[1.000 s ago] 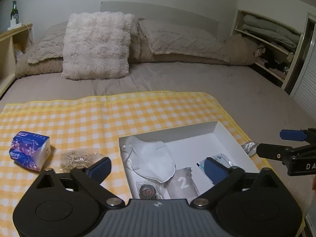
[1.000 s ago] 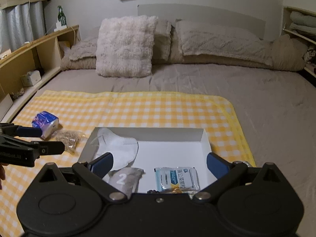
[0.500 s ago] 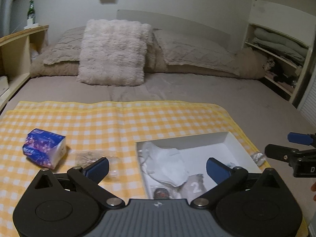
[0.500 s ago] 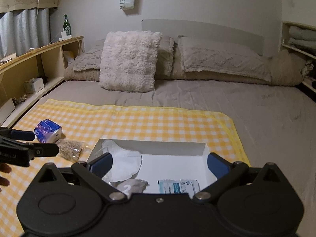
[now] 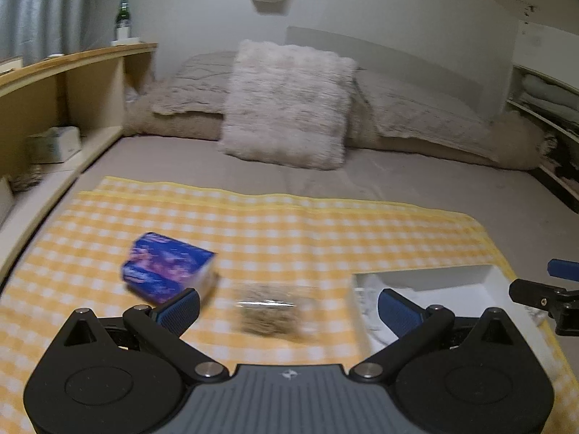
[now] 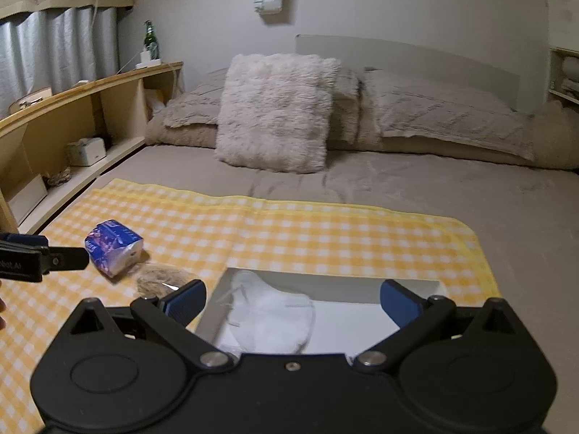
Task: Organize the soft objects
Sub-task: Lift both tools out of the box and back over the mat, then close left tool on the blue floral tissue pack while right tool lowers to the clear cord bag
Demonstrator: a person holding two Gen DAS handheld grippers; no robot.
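Observation:
A blue tissue pack (image 5: 168,275) lies on the yellow checked cloth (image 5: 289,231), with a clear bag of rubber bands (image 5: 271,311) to its right. A white box (image 5: 427,275) holds a white face mask (image 6: 267,314). My left gripper (image 5: 287,309) is open and empty, above the bag of rubber bands. My right gripper (image 6: 293,302) is open and empty, over the near edge of the box (image 6: 325,278). The tissue pack (image 6: 112,246) and the bag (image 6: 161,282) also show in the right wrist view. The box's other contents are hidden.
The cloth lies on a grey bed with a fluffy pillow (image 6: 275,112) and other pillows at the headboard. A wooden shelf unit (image 6: 72,126) with a green bottle (image 6: 150,41) runs along the left. Shelves with folded bedding (image 5: 550,94) stand at the right.
My left gripper has swung to the left, from over the box to over the bag of rubber bands. My right gripper has drawn back and tilted up. Both stay open.

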